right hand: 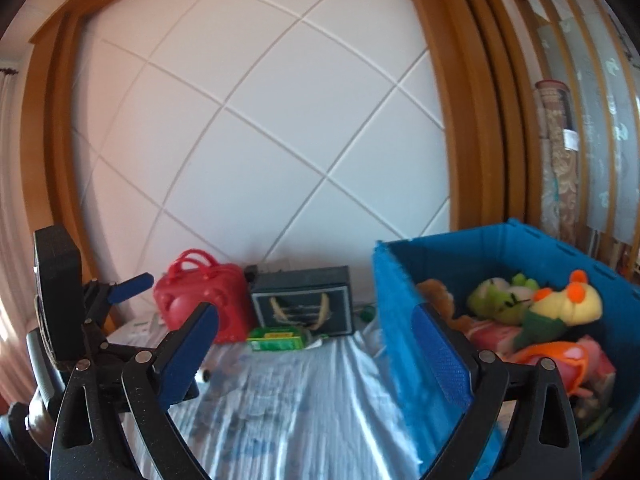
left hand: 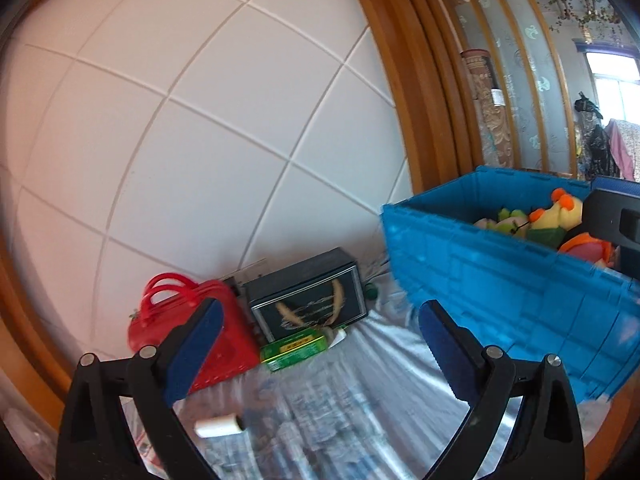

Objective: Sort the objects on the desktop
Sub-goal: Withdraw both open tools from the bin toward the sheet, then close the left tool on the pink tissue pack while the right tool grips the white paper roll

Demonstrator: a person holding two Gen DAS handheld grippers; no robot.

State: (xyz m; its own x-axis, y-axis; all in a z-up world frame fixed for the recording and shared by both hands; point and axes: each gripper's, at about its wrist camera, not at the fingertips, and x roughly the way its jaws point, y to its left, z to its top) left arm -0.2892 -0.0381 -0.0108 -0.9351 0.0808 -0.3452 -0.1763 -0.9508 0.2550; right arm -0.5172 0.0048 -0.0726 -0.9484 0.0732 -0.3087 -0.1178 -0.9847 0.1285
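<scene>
A red handbag (left hand: 192, 328) (right hand: 200, 300), a dark box with a horn picture (left hand: 308, 296) (right hand: 304, 300) and a green packet (left hand: 296, 348) (right hand: 276, 339) sit by the wall on the light cloth. A white roll (left hand: 218, 427) lies near my left gripper (left hand: 320, 332), which is open and empty above the cloth. My right gripper (right hand: 316, 332) is open and empty beside the blue crate (left hand: 520, 292) (right hand: 400, 320) that holds plush toys (left hand: 552, 220) (right hand: 560, 304). The left gripper (right hand: 132, 284) also shows at the left of the right wrist view.
A white panelled wall (left hand: 200, 120) with a wooden frame (left hand: 400, 80) stands behind the objects. A wooden slatted partition (left hand: 520, 80) and a rolled rug (right hand: 556, 152) stand behind the crate. The wrinkled cloth (right hand: 300, 400) covers the surface.
</scene>
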